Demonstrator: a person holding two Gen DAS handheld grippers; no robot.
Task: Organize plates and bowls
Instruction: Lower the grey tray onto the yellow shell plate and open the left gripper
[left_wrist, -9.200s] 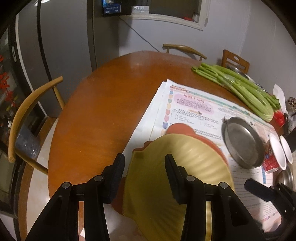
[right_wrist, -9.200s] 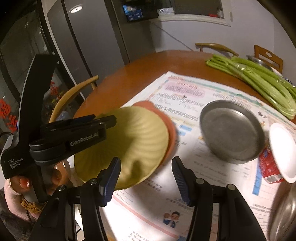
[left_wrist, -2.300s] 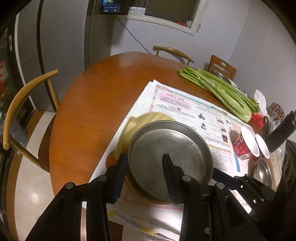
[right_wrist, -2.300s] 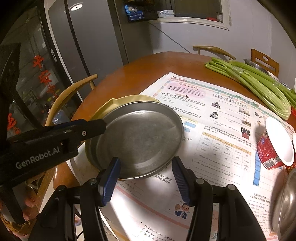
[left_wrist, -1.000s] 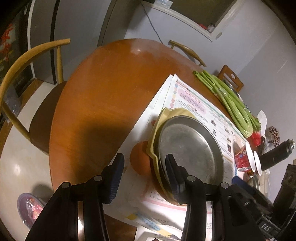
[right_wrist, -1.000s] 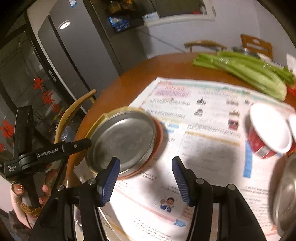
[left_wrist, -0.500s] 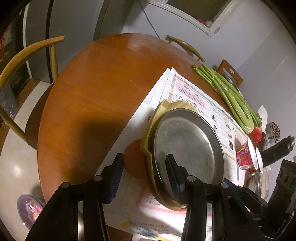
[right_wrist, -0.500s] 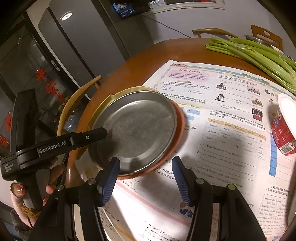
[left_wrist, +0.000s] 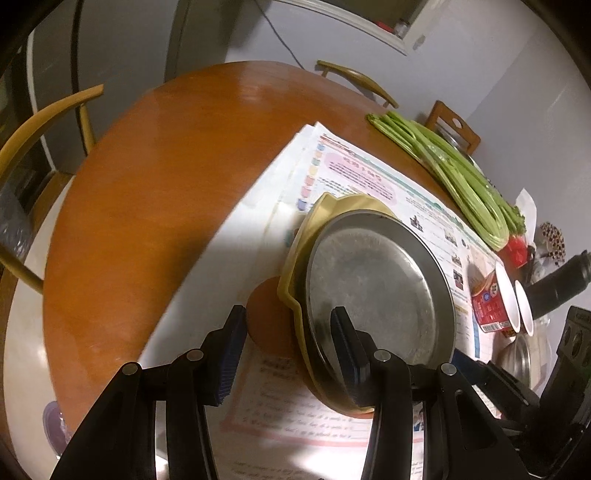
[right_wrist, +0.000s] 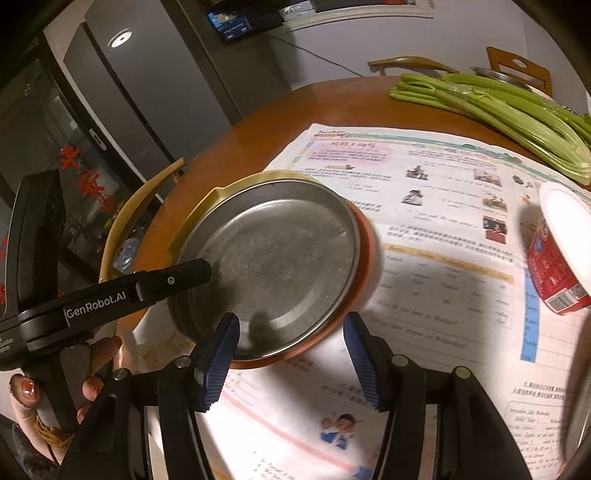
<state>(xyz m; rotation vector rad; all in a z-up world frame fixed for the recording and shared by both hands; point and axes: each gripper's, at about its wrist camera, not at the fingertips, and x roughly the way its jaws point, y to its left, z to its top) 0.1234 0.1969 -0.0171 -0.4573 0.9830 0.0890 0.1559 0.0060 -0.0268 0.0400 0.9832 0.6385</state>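
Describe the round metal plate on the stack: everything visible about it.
The round grey metal plate is shallow, with a low raised rim and a dull, scuffed, empty face. It lies upright and level, nested in a yellow dish over an orange plate, on printed paper sheets. The left gripper straddles its near rim, jaws apart.

The left gripper (right_wrist: 110, 299) bore the white lettering "GenRobot.AI" along its arm. Print on the newspaper (right_wrist: 436, 236) and the red cup (right_wrist: 554, 273) was too blurred to read.

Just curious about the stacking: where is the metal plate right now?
The metal plate sits nested in the yellow plate on the orange plate, atop the newspaper, left of the red cup.
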